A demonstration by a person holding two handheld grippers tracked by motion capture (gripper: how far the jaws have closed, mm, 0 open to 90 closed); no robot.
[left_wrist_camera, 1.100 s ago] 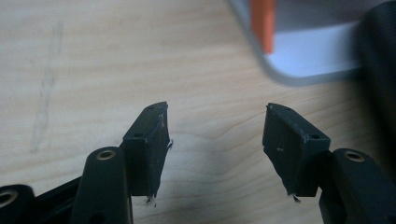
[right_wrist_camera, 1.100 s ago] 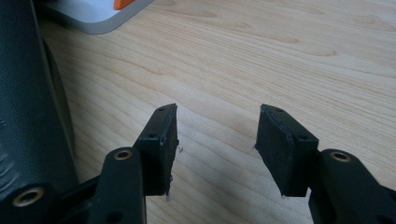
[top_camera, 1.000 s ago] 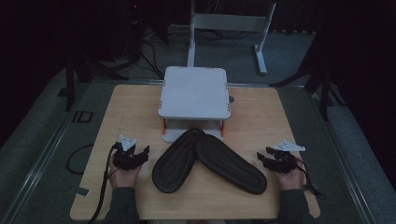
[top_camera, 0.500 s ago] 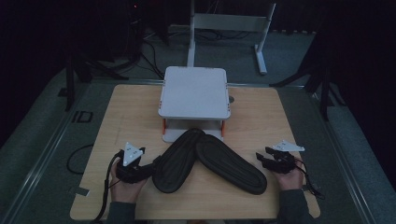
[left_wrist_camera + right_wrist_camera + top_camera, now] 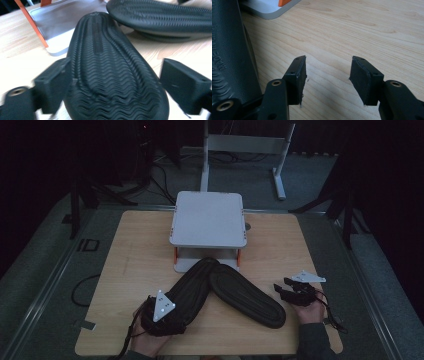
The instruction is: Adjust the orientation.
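The left gripper (image 5: 161, 312) sits at the near end of the left slipper (image 5: 184, 295), its jaws spread wide to either side of the heel, one on each edge of the ribbed sole (image 5: 110, 75), not yet closed on it. That slipper lies sole-up on the table (image 5: 130, 255), its long axis running from the gripper away and to the right, toward the grey stand (image 5: 207, 217), where its far end meets the right slipper (image 5: 247, 297). The right slipper slants the other way, down toward the right gripper (image 5: 290, 290), which rests just beside it with jaws apart over bare wood and nothing between them. The left hand is plainly the nearer one for the left slipper; closing across the heel's width looks like the likely next move.
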